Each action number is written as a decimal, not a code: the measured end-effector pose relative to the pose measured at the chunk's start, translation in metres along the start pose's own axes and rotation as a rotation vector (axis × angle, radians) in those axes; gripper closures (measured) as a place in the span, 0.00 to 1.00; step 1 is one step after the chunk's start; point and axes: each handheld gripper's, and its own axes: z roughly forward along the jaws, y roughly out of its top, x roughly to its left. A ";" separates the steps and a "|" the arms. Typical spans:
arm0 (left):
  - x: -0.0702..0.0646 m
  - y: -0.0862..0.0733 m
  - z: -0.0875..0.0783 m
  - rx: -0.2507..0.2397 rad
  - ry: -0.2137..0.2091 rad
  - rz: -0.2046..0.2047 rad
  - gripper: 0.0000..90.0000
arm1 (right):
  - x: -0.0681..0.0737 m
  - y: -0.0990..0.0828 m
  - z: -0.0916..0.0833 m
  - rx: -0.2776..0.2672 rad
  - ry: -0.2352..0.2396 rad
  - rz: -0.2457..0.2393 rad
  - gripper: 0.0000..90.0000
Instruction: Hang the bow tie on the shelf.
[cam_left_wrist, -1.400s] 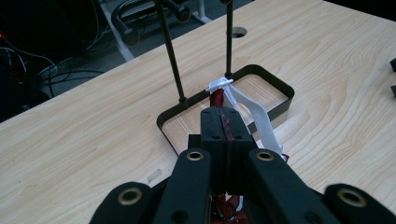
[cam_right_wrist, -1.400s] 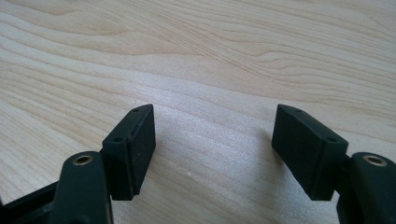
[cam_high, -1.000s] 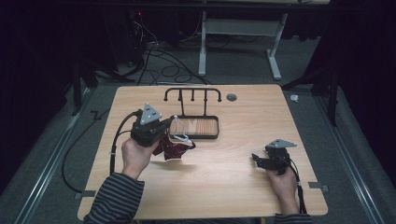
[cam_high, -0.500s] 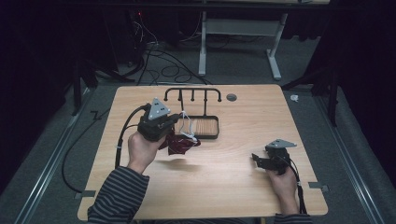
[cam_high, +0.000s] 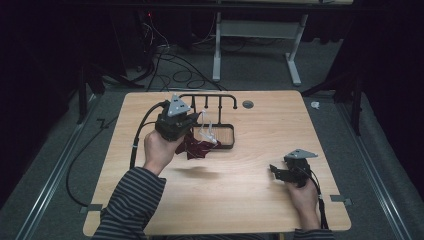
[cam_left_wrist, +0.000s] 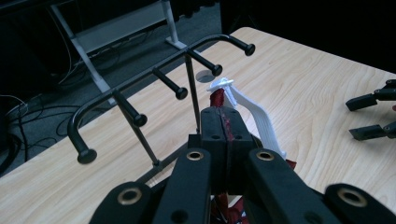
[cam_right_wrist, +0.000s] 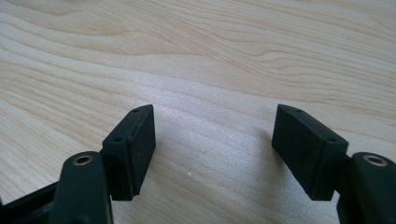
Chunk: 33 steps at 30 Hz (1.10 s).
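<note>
Left tool (cam_high: 192, 131) clamped shut on a dark red cloth (cam_high: 196, 146) threaded on a white plastic hanger (cam_high: 206, 129), both lifted clear of the tabletop (cam_high: 250, 190). In the left tool view, jaws pressed together with a thin red seam of cloth between the pads, hanger (cam_left_wrist: 252, 112) running up and away from the tips to its hook end (cam_left_wrist: 221, 84). Black peg rack (cam_left_wrist: 159, 77) directly ahead of that tool and slightly above its tips, its rail lying crosswise to the tool's line of sight, pegs pointing back toward the tool. Hanger's long axis roughly along the tool's own direction, hook end just short of the pegs nearest it; likely next move a short push forward and up to slip the hook over a peg, so that small gap is the relation that matters. Shallow dark tray (cam_high: 225, 136) below and just beyond the cloth. Right tool (cam_high: 281, 172) well apart to the side, resting low over bare wood with jaws spread wide and nothing between them, pads (cam_right_wrist: 135, 149) clear. Left hand (cam_high: 159, 150) by far the nearer to the rack.
</note>
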 end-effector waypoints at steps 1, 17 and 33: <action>0.000 0.001 0.001 0.000 0.000 0.004 1.00 | 0.000 0.000 0.000 0.000 0.000 0.000 0.35; 0.008 0.014 0.025 0.014 0.010 -0.002 1.00 | 0.000 0.000 0.000 0.002 0.001 0.000 0.35; 0.018 0.023 0.045 0.018 0.032 -0.022 0.99 | 0.000 0.000 0.000 0.002 0.001 0.000 0.35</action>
